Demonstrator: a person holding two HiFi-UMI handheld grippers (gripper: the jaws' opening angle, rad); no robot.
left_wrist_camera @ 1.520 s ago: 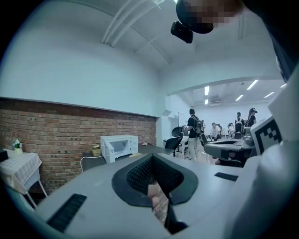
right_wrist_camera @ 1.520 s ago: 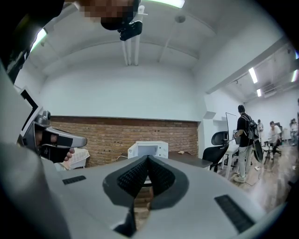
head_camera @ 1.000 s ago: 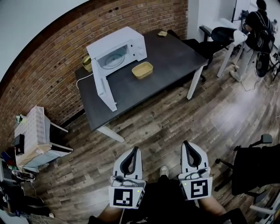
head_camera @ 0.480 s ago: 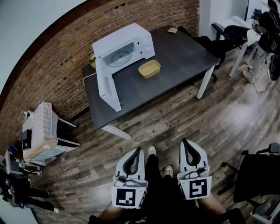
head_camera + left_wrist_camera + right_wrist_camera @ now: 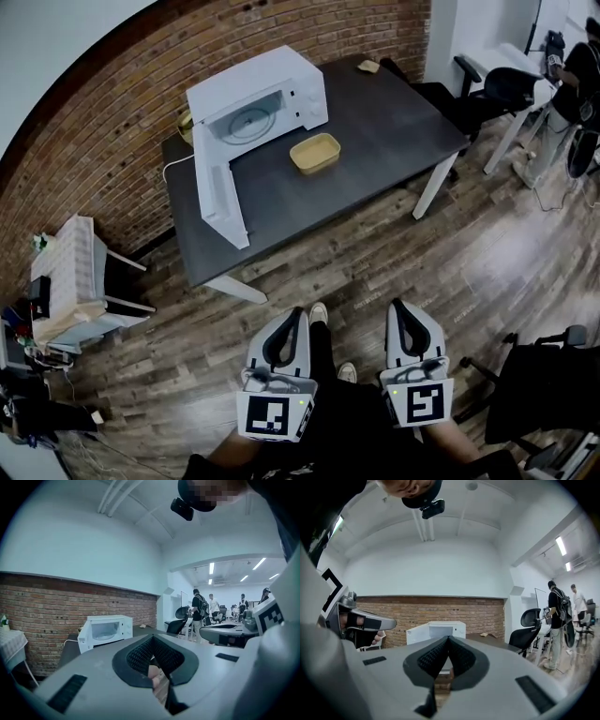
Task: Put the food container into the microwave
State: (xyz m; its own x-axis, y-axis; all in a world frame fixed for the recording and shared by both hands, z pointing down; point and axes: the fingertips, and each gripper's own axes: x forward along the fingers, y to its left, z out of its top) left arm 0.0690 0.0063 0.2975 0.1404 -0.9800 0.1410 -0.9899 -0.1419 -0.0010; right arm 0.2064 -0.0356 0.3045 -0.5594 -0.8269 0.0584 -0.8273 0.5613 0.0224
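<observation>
Head view: left gripper (image 5: 297,311) and right gripper (image 5: 399,306) clenched, empty, well apart from tabletop (image 5: 384,122); food container (image 5: 315,153) lies mid-tabletop beside open microwave (image 5: 281,80). Hazard: swung-out door (image 5: 214,192) could catch the left gripper approaching.

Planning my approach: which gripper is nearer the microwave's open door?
Left. The left gripper is below and slightly right of the open door in the head view; the right gripper is farther right.

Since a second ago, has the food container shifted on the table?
No. The food container lies just right of the open microwave, as before, on the dark table; the whole scene shifted together, so only the camera moved.
</observation>
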